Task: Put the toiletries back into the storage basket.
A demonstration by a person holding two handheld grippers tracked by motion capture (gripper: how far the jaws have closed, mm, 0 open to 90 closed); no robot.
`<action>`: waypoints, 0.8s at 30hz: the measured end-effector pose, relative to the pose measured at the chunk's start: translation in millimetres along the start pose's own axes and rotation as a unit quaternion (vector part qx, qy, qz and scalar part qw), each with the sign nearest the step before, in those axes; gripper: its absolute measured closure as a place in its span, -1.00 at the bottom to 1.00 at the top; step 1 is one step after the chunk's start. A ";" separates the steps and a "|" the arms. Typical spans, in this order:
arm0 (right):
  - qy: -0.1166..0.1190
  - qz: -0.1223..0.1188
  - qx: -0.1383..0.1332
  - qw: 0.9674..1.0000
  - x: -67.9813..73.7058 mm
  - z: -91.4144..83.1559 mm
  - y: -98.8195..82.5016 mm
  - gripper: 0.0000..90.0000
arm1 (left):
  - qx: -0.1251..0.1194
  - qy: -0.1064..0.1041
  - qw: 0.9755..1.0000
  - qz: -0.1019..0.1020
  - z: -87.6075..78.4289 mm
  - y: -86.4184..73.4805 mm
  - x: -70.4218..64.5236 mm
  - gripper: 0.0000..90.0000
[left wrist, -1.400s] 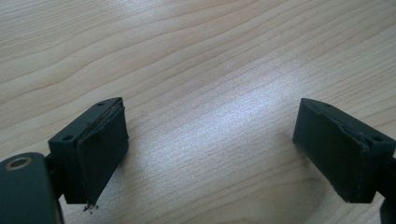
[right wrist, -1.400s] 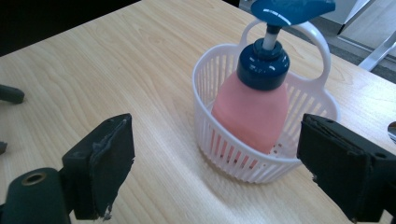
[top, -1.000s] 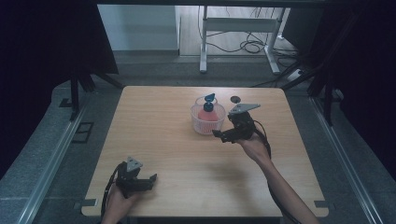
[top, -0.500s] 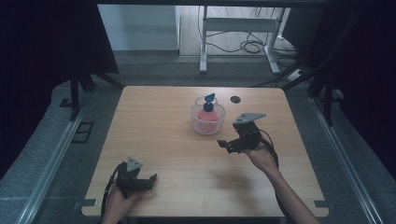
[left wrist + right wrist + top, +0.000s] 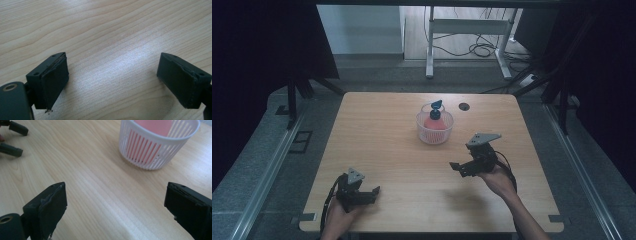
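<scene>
Both grippers have their black fingers wide apart, and nothing sits between them. On the left gripper [image 5: 113, 82] the two pads [image 5: 53, 81] hang low over bare wood, seen in the left gripper view. On the right gripper [image 5: 115, 212] the pads [image 5: 51, 211] are spread over the table too, seen in the right gripper view.

From the high view, the right gripper [image 5: 462, 167] is held a little above the table at about 4 o'clock from the middle of the top. A hand [image 5: 498, 179] grips it from behind, and its tips point toward 9 o'clock. The left gripper [image 5: 371, 192] is down at about 7 o'clock, close to the near edge, and its tips point toward 3 o'clock. The two grippers are well apart.

The white basket [image 5: 435, 129] stands on the wooden table [image 5: 377, 135] at about 12 o'clock from the middle. It has thin slats all round. Inside it stands a pink bottle [image 5: 433, 121] with a dark blue pump top [image 5: 436, 106], upright. The basket is at about 11 o'clock from the right gripper, near it but not touching. In the right gripper view the basket [image 5: 155, 145] shows at about 1 o'clock, with pink behind the slats.

A small dark round hole [image 5: 463, 106] sits in the table at 2 o'clock from the basket.
</scene>
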State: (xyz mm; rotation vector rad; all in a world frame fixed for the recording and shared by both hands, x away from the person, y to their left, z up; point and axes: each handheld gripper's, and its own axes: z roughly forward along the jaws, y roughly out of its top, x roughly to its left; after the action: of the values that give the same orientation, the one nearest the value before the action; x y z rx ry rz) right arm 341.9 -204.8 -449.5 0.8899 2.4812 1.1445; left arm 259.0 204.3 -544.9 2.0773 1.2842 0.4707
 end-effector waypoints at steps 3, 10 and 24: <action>0.003 0.003 -0.001 1.000 2.6 -2.0 -5.6 -0.90 | 0.000 0.000 1.000 0.001 0.0 0.0 0.1 -0.78; 0.007 0.004 -0.001 1.000 9.1 -6.0 -21.1 -0.90 | 0.000 0.000 1.000 0.002 0.0 0.1 0.2 -0.78; -0.005 -0.008 -0.002 1.000 21.3 -22.6 -48.9 -0.89 | 0.000 0.000 1.000 -0.001 0.0 0.0 -0.1 -0.78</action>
State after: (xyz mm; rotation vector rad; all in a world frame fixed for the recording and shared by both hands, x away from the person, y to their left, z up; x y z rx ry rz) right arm 294.2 -229.2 -471.5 0.8714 2.4712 1.1372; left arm 258.9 204.2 -544.9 2.0759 1.2854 0.4711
